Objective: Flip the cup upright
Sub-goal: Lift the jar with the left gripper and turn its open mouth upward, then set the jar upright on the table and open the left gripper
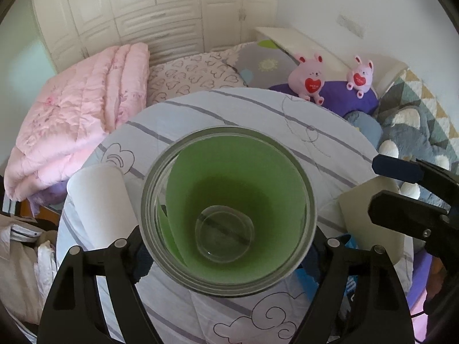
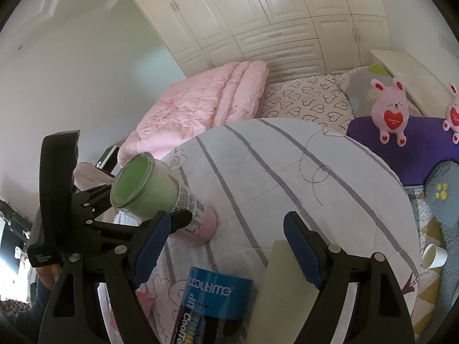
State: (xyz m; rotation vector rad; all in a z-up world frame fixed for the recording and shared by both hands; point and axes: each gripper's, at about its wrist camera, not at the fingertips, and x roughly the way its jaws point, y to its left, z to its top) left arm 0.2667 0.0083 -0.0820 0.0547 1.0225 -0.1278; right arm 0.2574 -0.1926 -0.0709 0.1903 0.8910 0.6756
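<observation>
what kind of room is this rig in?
Almost certainly a home bedroom: a folded pink quilt and heart-print pillow on a bed, a white wardrobe behind, two plush bunnies.

blue box (image 2: 213, 295): "COOLTIME", "CoolT…" on side | bottle label (image 2: 190, 203): print too small to read

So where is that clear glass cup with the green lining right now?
The clear glass cup with the green lining is clamped in the left gripper, tilted above the striped round table, beside a pink bottle.
</observation>
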